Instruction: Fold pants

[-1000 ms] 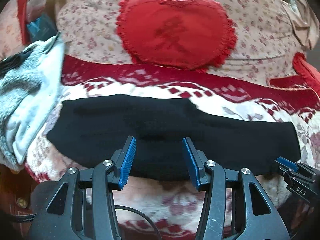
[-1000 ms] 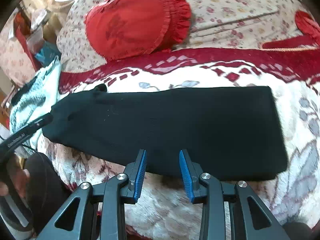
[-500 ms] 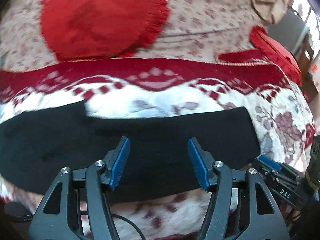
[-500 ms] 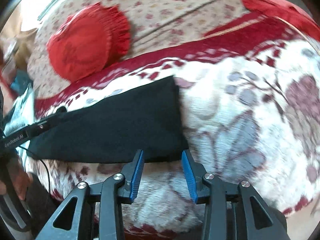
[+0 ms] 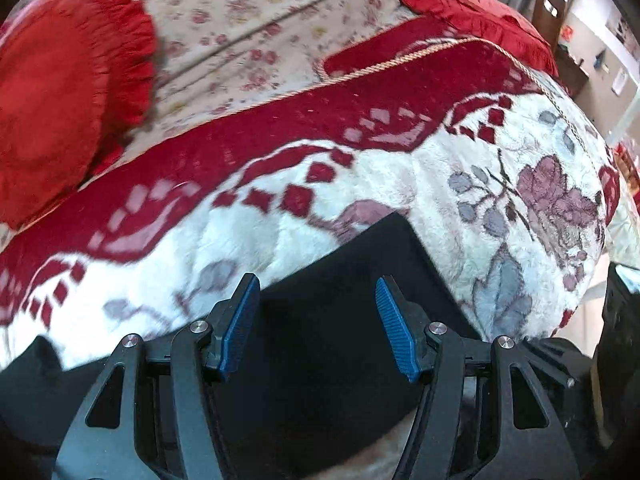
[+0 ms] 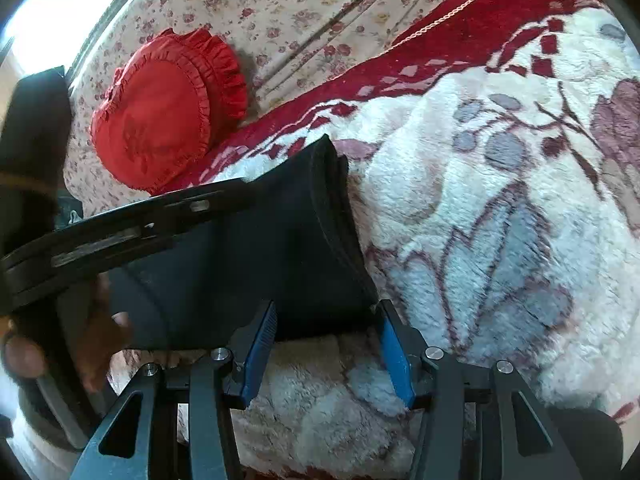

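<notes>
The black pants (image 5: 344,280) lie flat, folded lengthwise, on a white and red floral blanket (image 5: 360,184). My left gripper (image 5: 316,320) is open and hovers over the pants near their right end. In the right wrist view the pants' right end (image 6: 280,248) shows its layered edge. My right gripper (image 6: 326,336) is open, its blue pads (image 6: 394,348) straddling the near right corner of the pants. The left gripper's body (image 6: 120,232) crosses the left of that view.
A red heart-shaped ruffled cushion (image 6: 160,108) leans on the flowered sofa back (image 6: 300,8). A second red cushion (image 5: 472,12) sits at the far right. The blanket's right edge drops off toward the room (image 5: 600,240). A hand (image 6: 24,356) shows at the left.
Both grippers have moved right along the pants to their right end and come lower. The right gripper's jaws have opened wider around the corner.
</notes>
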